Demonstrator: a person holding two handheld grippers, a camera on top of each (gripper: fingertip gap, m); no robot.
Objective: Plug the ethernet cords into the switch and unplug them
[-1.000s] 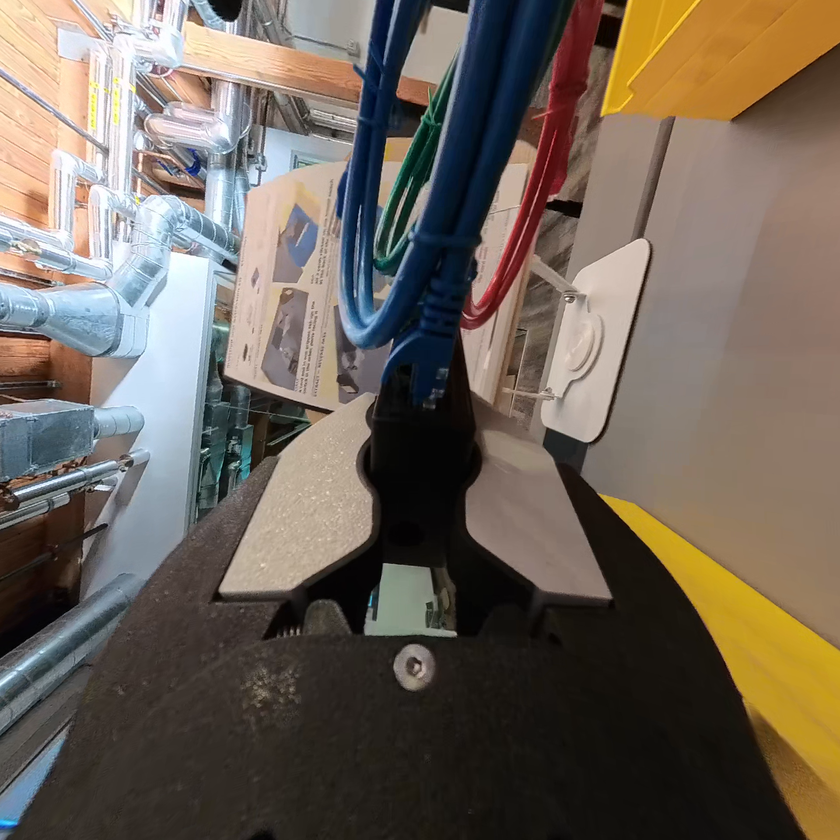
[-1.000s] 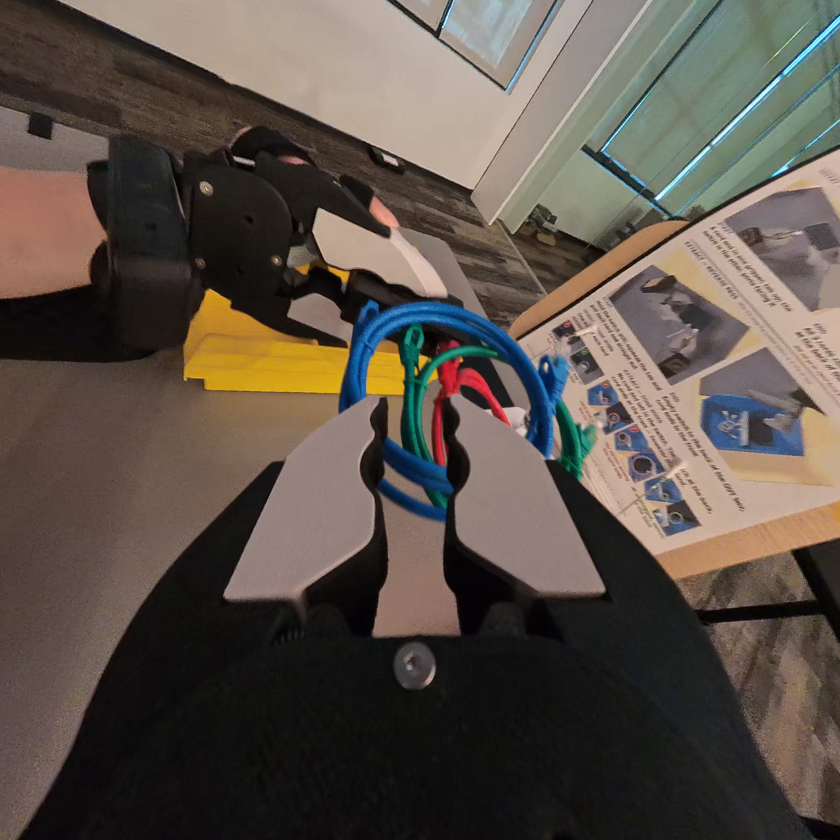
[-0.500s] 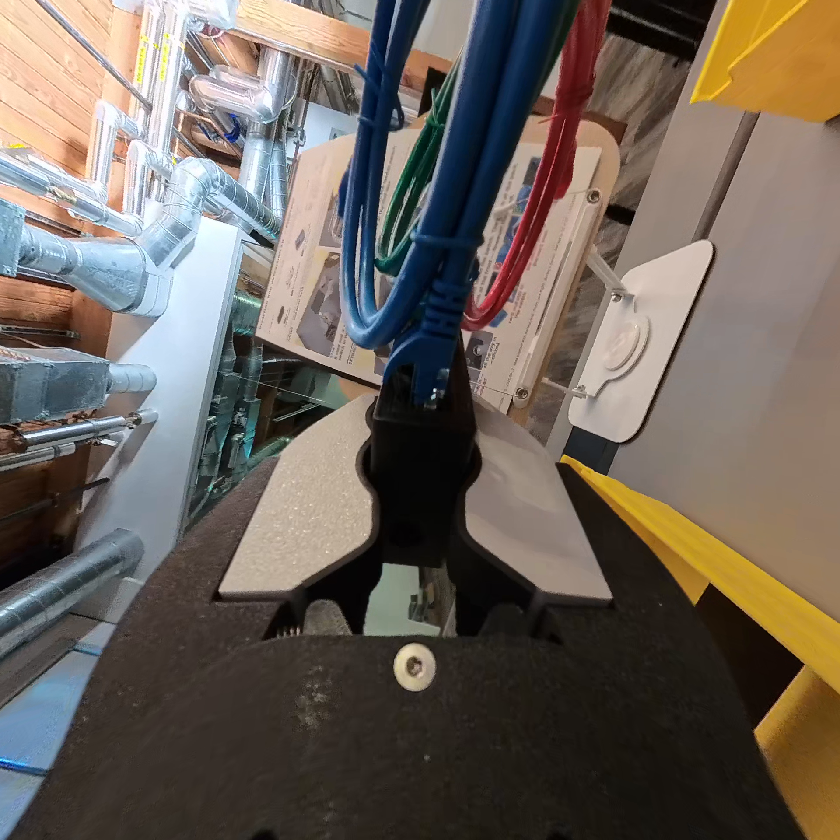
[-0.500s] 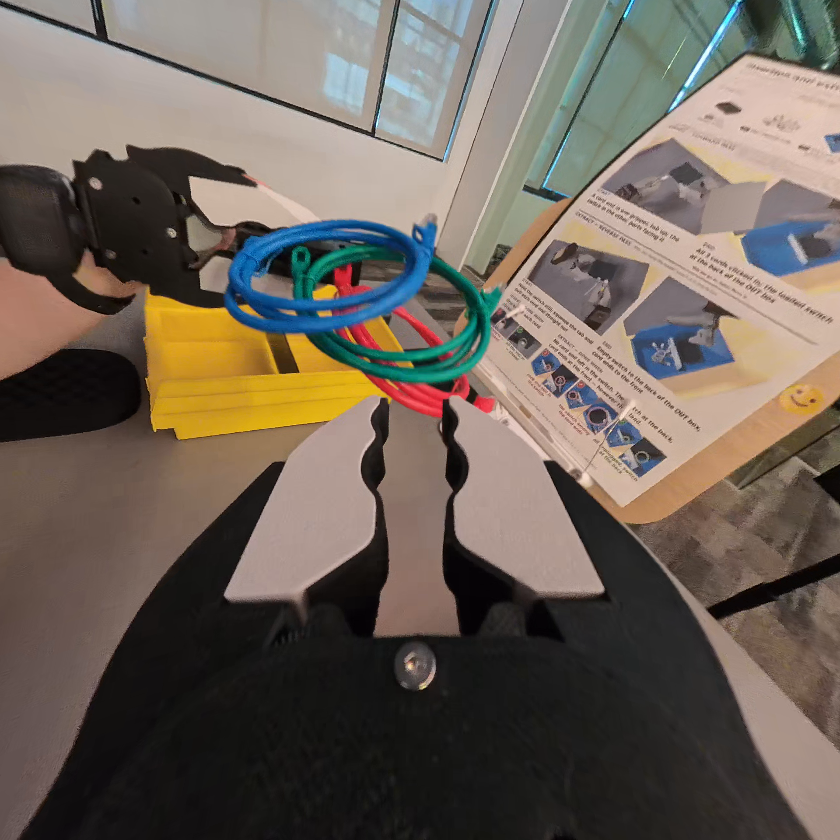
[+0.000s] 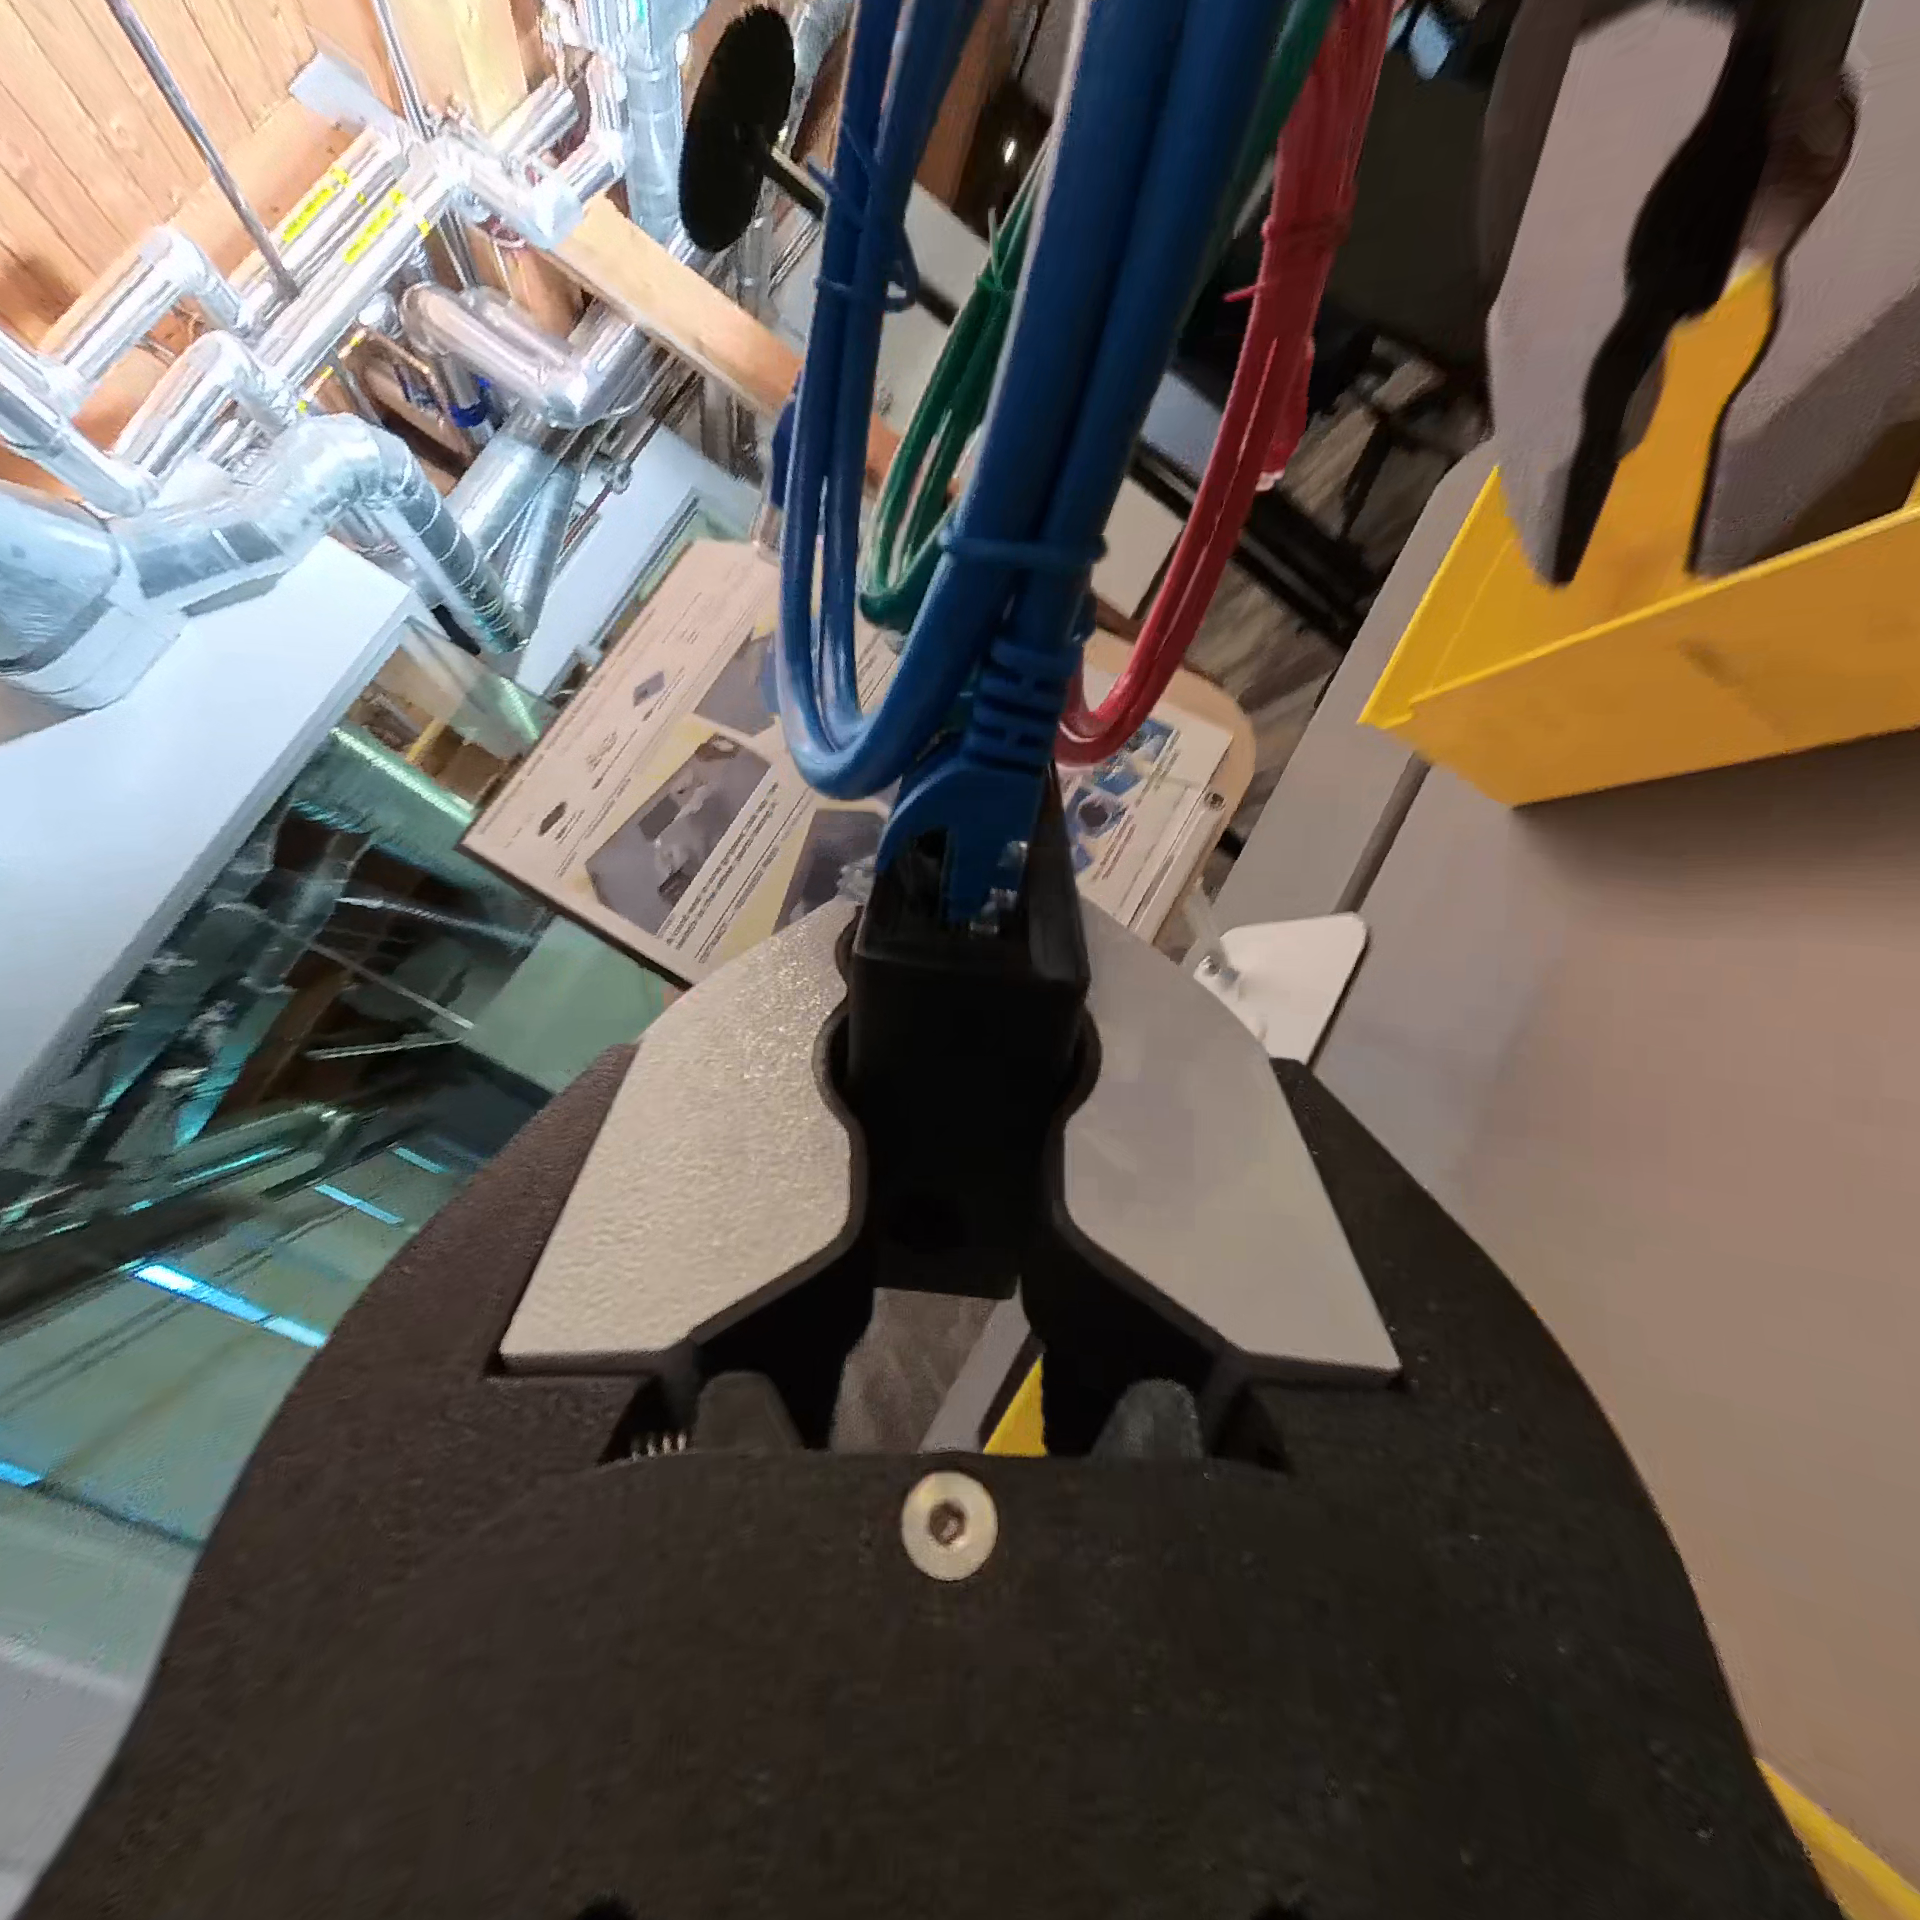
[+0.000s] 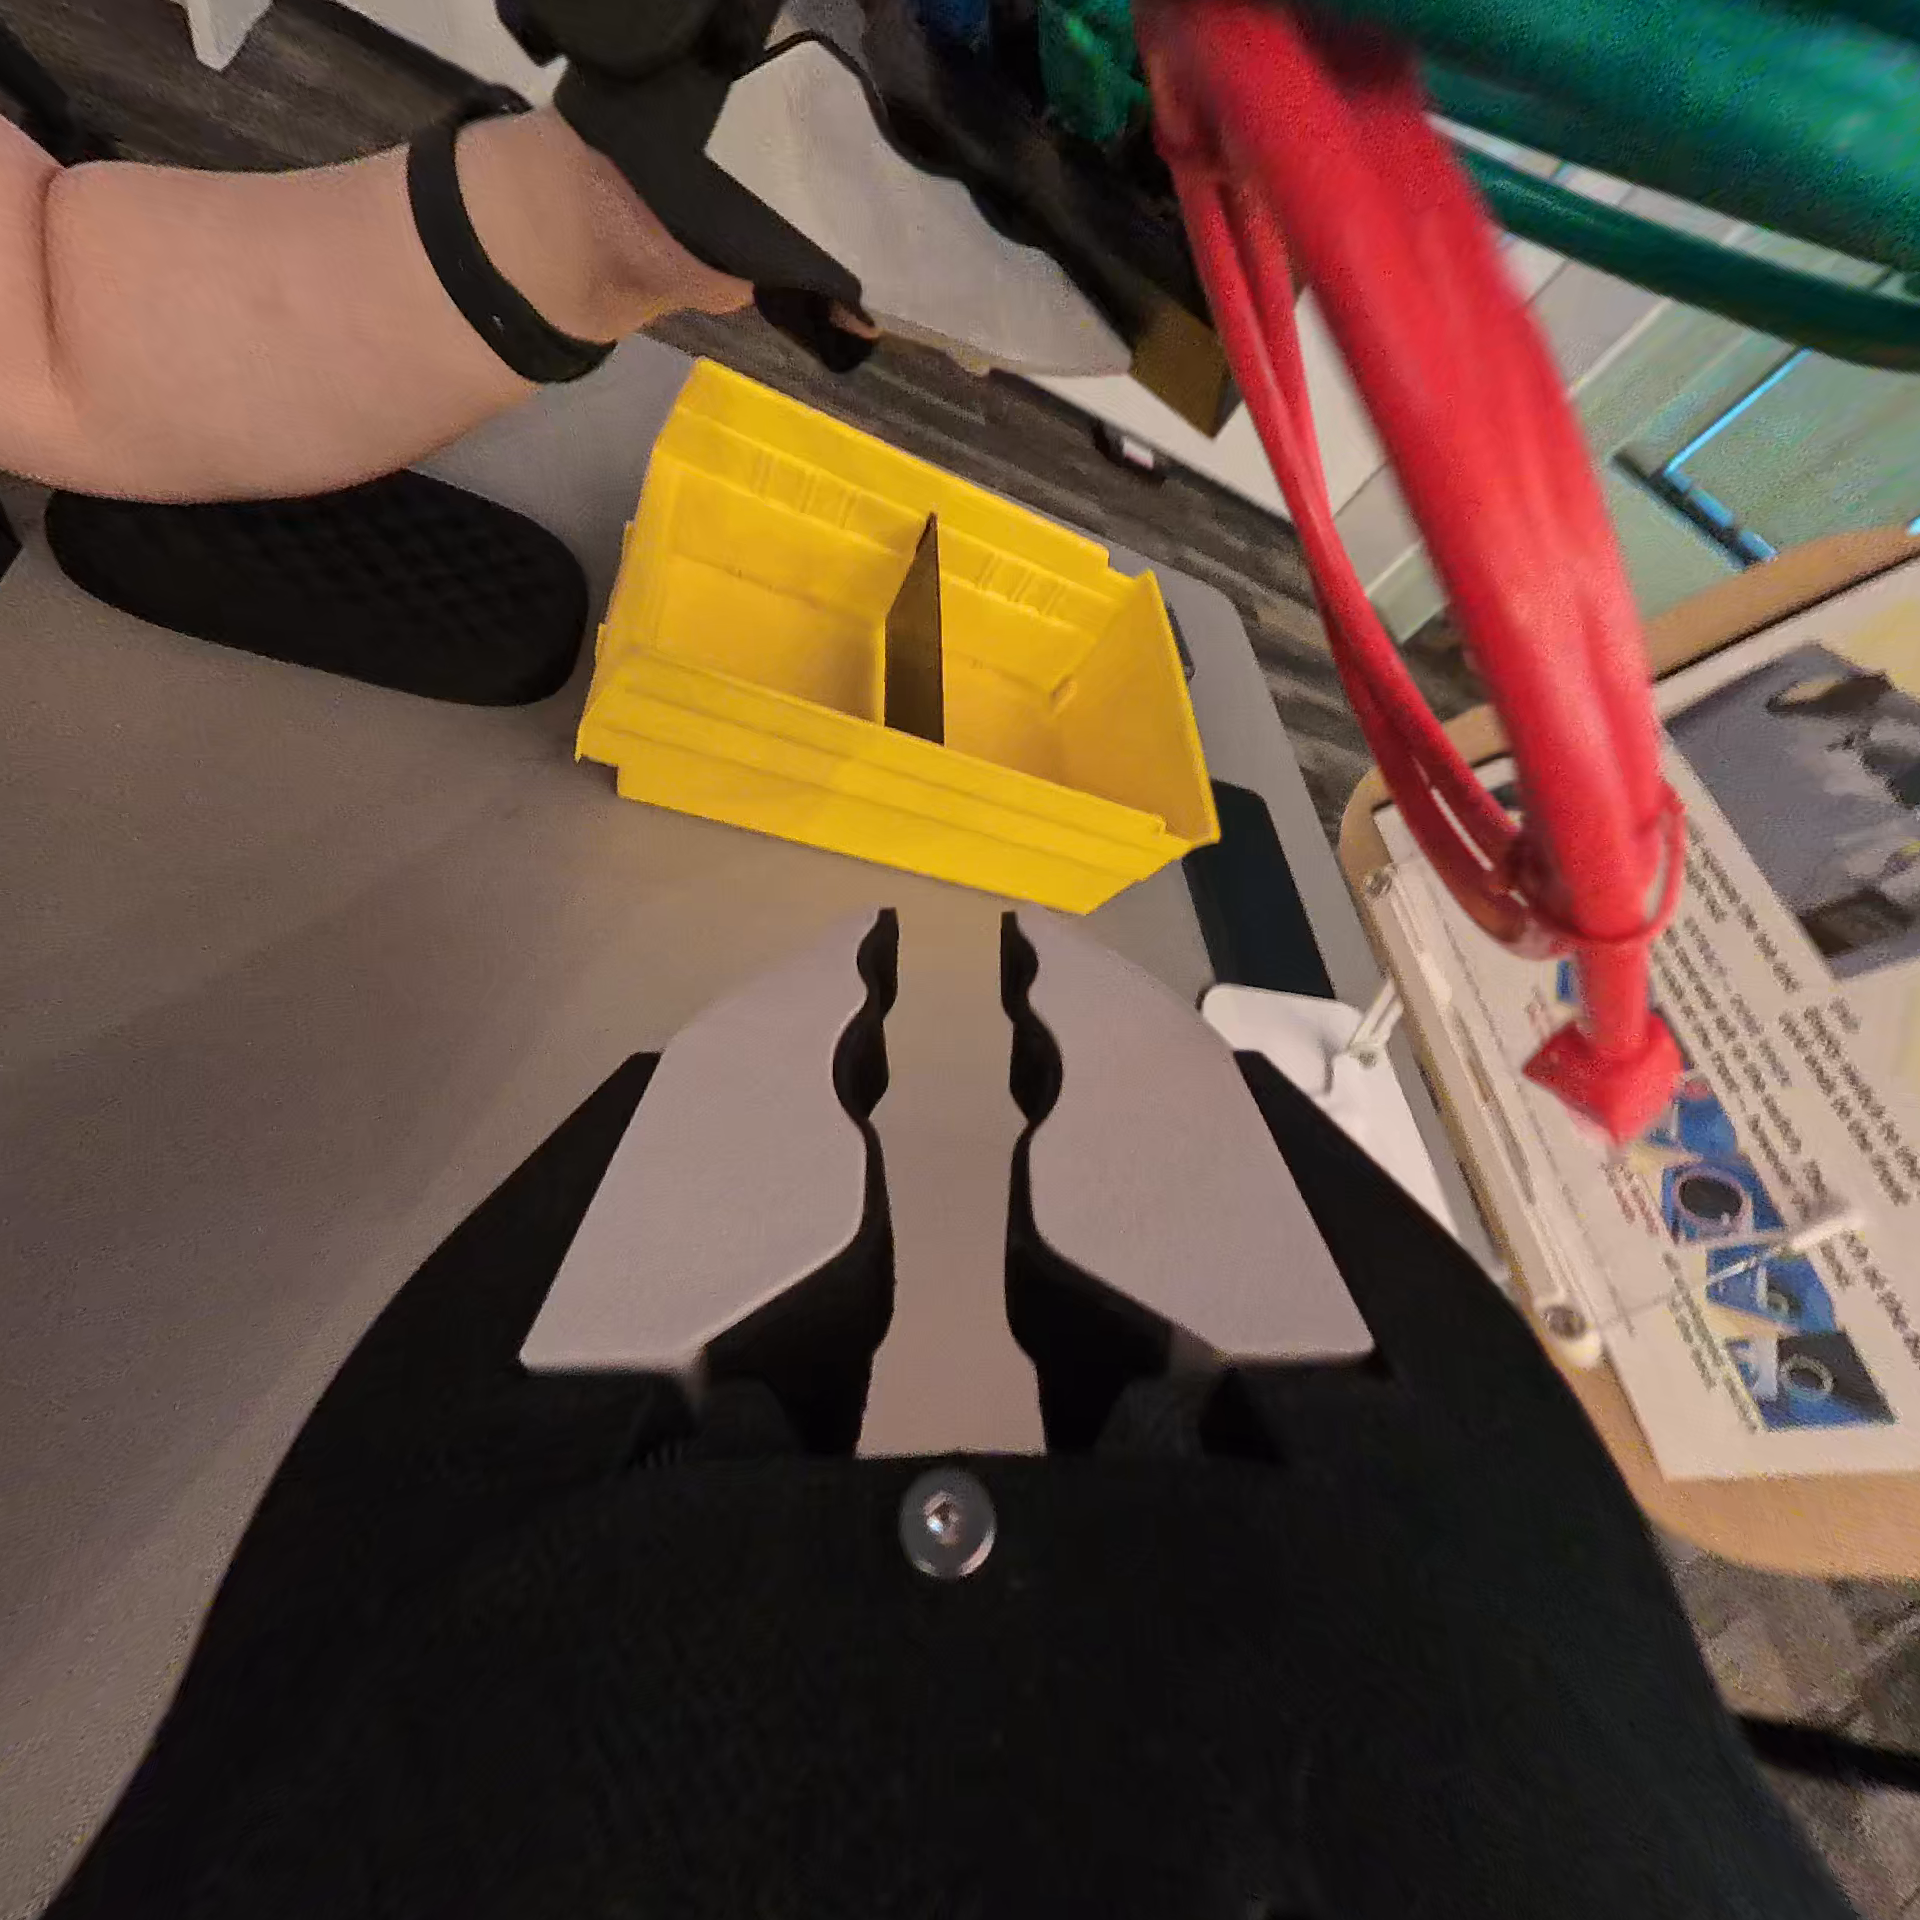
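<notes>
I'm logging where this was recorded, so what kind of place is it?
Probably a workshop or lab in an office-like building: exposed silver ducts under wooden beams, glass partitions, and a grey worktable with an illustrated instruction board.

The left tongs (image 5: 961,997) clamp a black switch (image 5: 961,1091) with a blue cord (image 5: 997,748) plugged into it, green (image 5: 935,436) and red (image 5: 1236,436) cords alongside, the right tongs (image 5: 1631,551) over a yellow bin (image 5: 1662,686).

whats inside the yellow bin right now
The yellow bin looks empty in the right wrist view: just a dark divider splitting it into two compartments. The front wall hides the floor nearest the camera, so something small and flat there cannot be ruled out.
</notes>
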